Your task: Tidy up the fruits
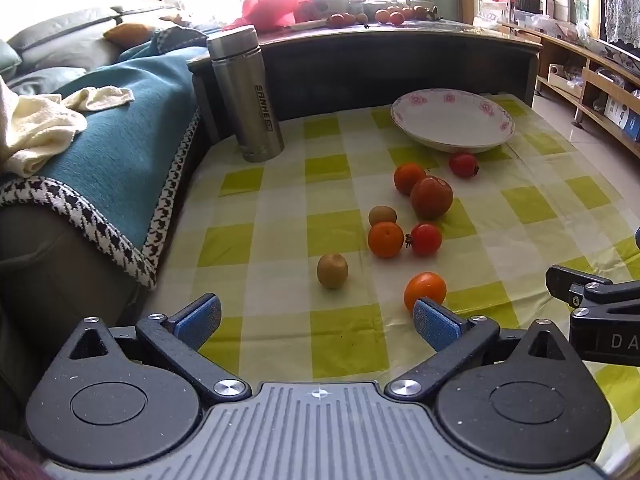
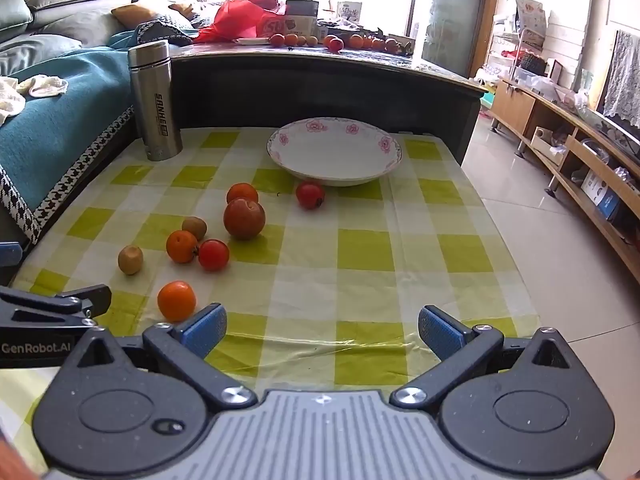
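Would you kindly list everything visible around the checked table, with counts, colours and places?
Plate: one, white with pink flowers, empty, far end of table.
Oranges: three, orange, loose at centre-left, one nearest the grippers.
Tomatoes: two, red, one in the cluster, one just before the plate.
Apple: one, dull red, middle of cluster.
Kiwis: two, brown, left of cluster.
Flask: one, steel, upright, far-left corner.
Tablecloth: one, green-white check.
Sofa throw: one, teal, left, with a cream cloth on it.
Dark counter: one, behind table, more fruit and a red bag on top.
Left hand-held gripper: open, empty.
Right hand-held gripper: open, empty.
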The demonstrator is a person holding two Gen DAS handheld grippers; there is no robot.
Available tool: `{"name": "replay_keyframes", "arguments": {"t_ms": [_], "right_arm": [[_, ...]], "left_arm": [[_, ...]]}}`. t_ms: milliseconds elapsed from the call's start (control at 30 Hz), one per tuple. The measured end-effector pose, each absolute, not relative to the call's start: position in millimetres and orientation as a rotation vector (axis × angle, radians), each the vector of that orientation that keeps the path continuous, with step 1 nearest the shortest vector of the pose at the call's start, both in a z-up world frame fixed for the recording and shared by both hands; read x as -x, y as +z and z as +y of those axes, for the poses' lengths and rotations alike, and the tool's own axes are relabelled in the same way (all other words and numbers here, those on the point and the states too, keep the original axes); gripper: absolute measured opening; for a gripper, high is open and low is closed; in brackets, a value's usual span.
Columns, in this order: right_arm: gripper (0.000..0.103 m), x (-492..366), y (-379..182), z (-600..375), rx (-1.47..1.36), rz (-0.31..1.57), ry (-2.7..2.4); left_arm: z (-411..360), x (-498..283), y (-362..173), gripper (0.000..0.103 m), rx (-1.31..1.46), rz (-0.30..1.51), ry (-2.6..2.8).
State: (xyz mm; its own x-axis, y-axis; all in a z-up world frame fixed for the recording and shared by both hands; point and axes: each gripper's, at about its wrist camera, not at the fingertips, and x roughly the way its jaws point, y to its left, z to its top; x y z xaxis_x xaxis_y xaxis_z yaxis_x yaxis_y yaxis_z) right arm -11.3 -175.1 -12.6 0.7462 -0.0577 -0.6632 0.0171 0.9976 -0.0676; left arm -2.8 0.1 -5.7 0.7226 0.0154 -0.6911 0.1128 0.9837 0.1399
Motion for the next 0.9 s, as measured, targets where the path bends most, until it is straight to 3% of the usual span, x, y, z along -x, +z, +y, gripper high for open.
{"name": "replay_keyframes", "arguments": {"t_ms": [900], "right_arm": [[0.103, 10.7, -16.2, -170.3, 0.069, 0.738, -0.028]], "left_arm": [[-2.9, 0.2, -6.6, 0.103, -0.187, 0.768, -0.065]]}}
